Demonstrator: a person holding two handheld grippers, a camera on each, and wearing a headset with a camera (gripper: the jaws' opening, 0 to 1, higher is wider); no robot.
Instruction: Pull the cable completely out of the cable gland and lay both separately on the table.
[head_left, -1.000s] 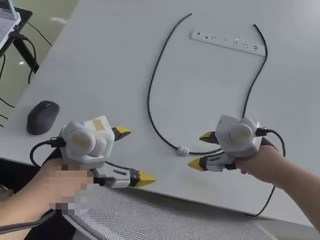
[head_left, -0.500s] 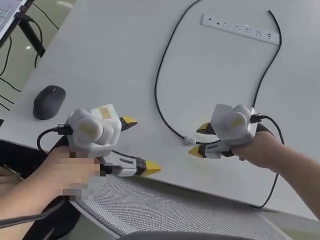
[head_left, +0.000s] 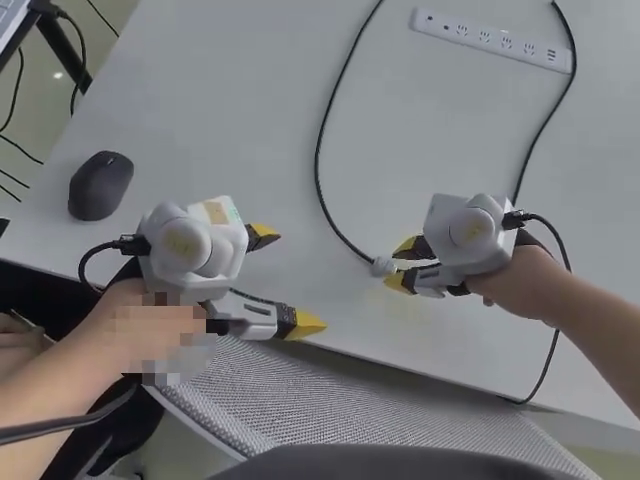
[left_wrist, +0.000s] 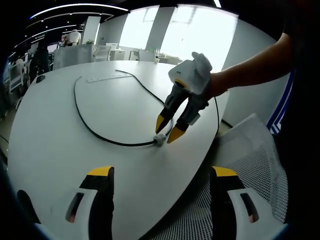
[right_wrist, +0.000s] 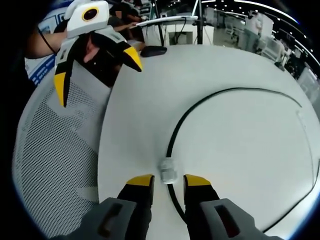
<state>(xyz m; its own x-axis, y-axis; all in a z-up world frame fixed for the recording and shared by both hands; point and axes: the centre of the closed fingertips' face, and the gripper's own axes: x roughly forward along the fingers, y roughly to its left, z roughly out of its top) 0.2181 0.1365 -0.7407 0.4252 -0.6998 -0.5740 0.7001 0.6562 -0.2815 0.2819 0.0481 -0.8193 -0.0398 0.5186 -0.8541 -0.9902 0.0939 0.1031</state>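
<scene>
Left gripper (head_left: 288, 280) and right gripper (head_left: 398, 264) are both wearing white rounded housings, with black jaws ending in yellow tips. Left housing is carrying a yellow label (head_left: 214, 211) at 12 o'clock. Black left lead (head_left: 100, 250) is exiting its housing at 9 o'clock, right lead (head_left: 545, 235) at 3 o'clock.

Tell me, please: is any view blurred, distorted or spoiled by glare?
Head view: sharp, evenly lit, no glare on the table. Left gripper view: fisheye curves the table edge, windows blown out white. Right gripper view: same curving, yet the gland is sharp between the jaw tips.
</scene>
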